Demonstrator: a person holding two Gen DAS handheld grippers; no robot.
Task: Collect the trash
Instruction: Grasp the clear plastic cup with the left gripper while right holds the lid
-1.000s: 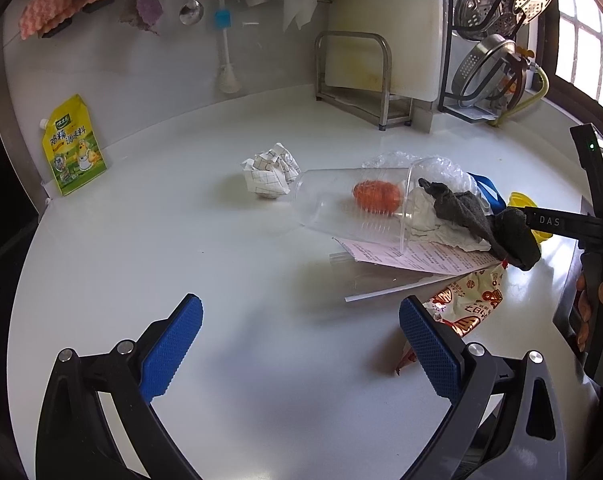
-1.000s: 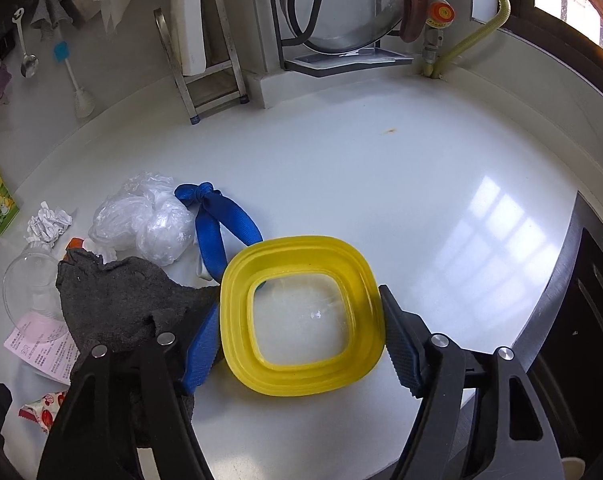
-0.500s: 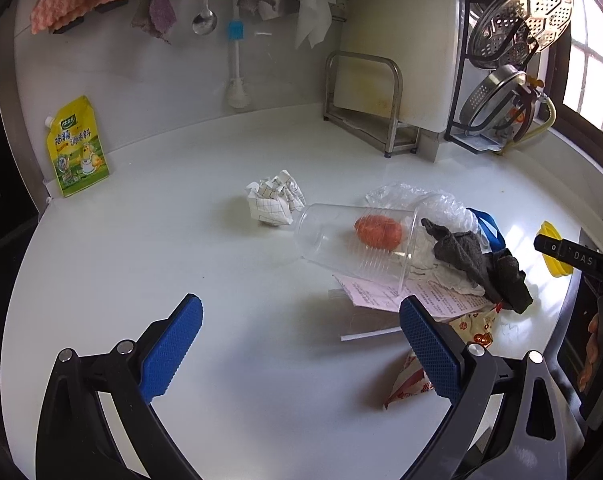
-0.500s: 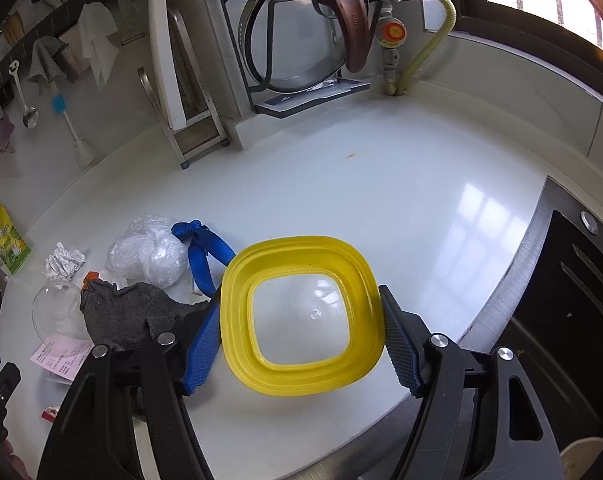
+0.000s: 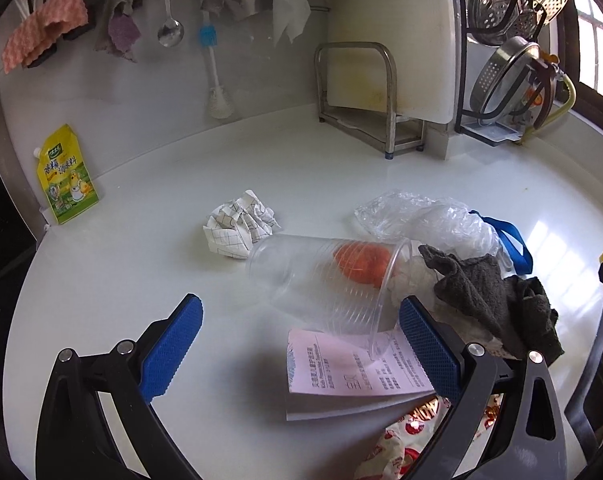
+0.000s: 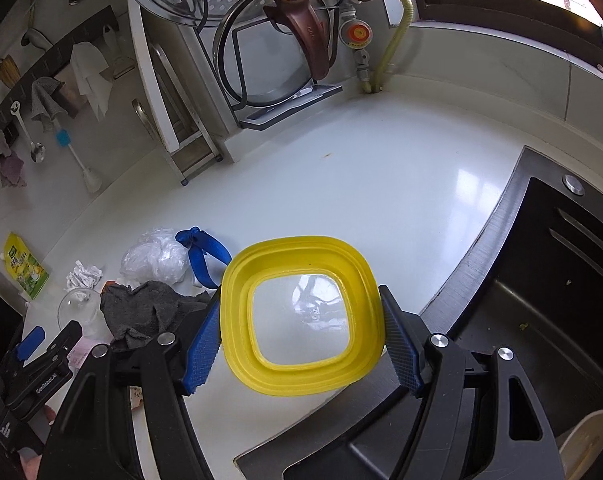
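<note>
Countertop white, trash-strewn; left gripper fingers spread; right gripper pinching yellow lid.

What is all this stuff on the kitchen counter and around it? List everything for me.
Plastic cup: one, clear, on its side, something orange inside.
Crumpled paper: one, white, behind the cup.
Receipt: one, pale pink, under the cup's rim.
Plastic bag: one, clear, with a blue strap.
Rag: one, dark grey, right of the cup.
Snack wrapper: one, red and white, near edge.
Pouch: one, yellow, against the wall.
Sink: one, dark, right.
Container: one, yellow-rimmed, in the right gripper.
Left gripper: open, empty.
</note>
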